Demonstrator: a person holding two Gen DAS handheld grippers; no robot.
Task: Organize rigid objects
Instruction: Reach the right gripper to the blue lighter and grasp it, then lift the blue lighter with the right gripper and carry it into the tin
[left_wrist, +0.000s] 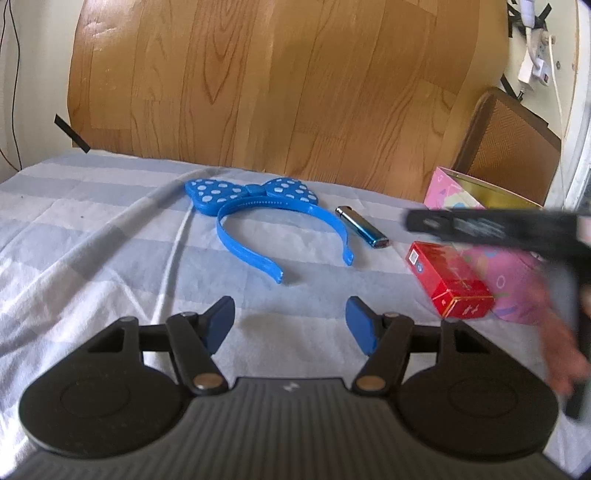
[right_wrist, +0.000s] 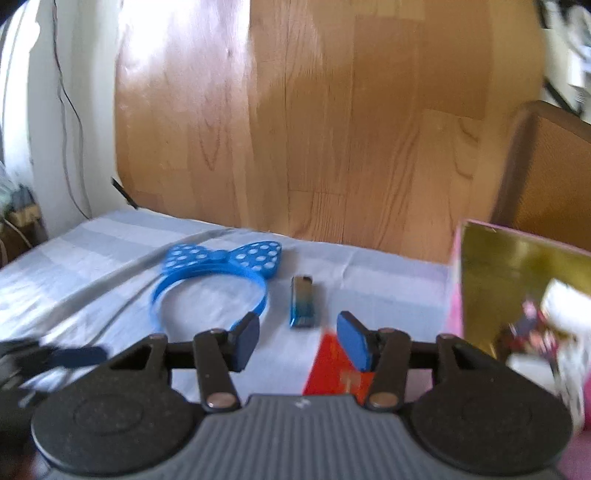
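A blue headband with a white-dotted bow (left_wrist: 255, 210) lies on the striped sheet (left_wrist: 92, 229); it also shows in the right wrist view (right_wrist: 221, 273). A blue and silver lighter (left_wrist: 364, 227) lies right of it (right_wrist: 302, 302). A red box (left_wrist: 448, 280) lies near a pink box with a gold inside (left_wrist: 480, 195), also seen from the right (right_wrist: 517, 280). My left gripper (left_wrist: 290, 325) is open and empty above the sheet. My right gripper (right_wrist: 295, 341) is open and empty, hovering over the red box (right_wrist: 332, 369); it appears blurred in the left view (left_wrist: 498, 229).
A wood-grain headboard (left_wrist: 277, 81) rises behind the bed. A brown chair back (left_wrist: 509, 144) stands at the right. Cables and a plug strip (left_wrist: 535, 55) hang on the wall at upper right. The pink box holds some items (right_wrist: 546, 328).
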